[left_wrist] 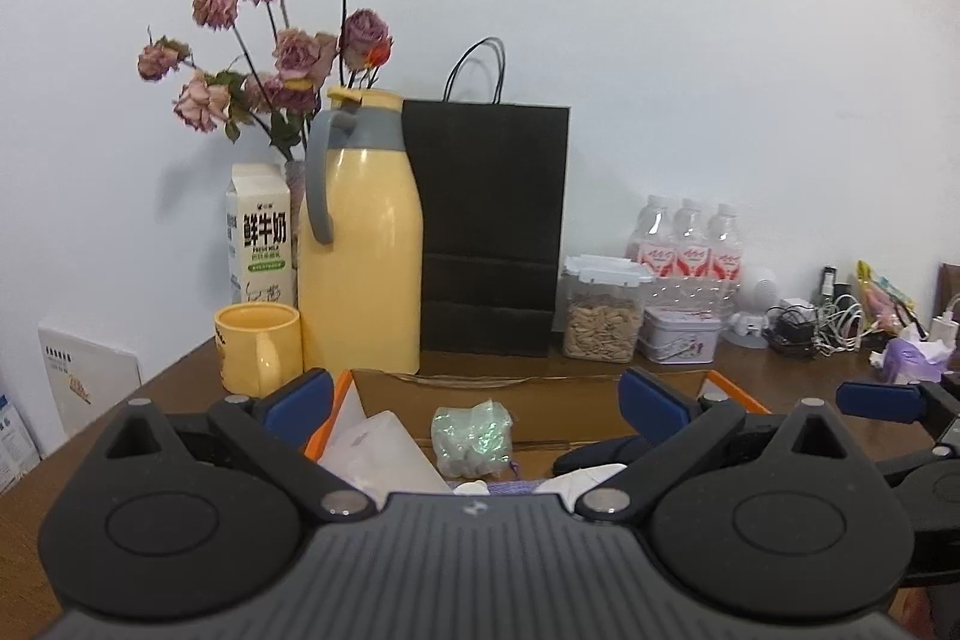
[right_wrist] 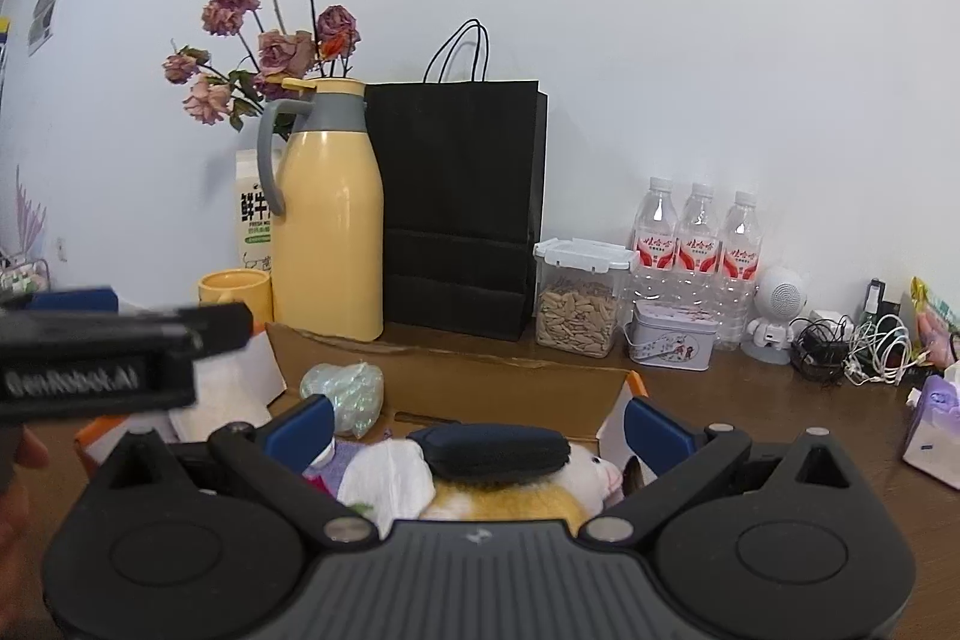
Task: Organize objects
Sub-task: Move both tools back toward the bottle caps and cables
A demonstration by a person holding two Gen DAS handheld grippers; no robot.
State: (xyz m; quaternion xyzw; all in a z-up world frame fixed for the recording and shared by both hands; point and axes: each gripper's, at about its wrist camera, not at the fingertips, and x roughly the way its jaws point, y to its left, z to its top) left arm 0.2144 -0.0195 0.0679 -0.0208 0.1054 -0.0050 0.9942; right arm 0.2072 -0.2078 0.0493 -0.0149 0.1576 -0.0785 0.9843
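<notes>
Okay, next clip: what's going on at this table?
A person holds a hand-held gripper in each hand over an open cardboard box on a cluttered wooden table. The left hand-held gripper and the right hand-held gripper are both open and hold nothing. In the box lie a plush toy, a dark pouch on top of it, and a shiny plastic bag. A yellow jug, a black paper bag and water bottles stand behind.

Open cardboard box on table: plush toy, dark case, iridescent bag.
</notes>
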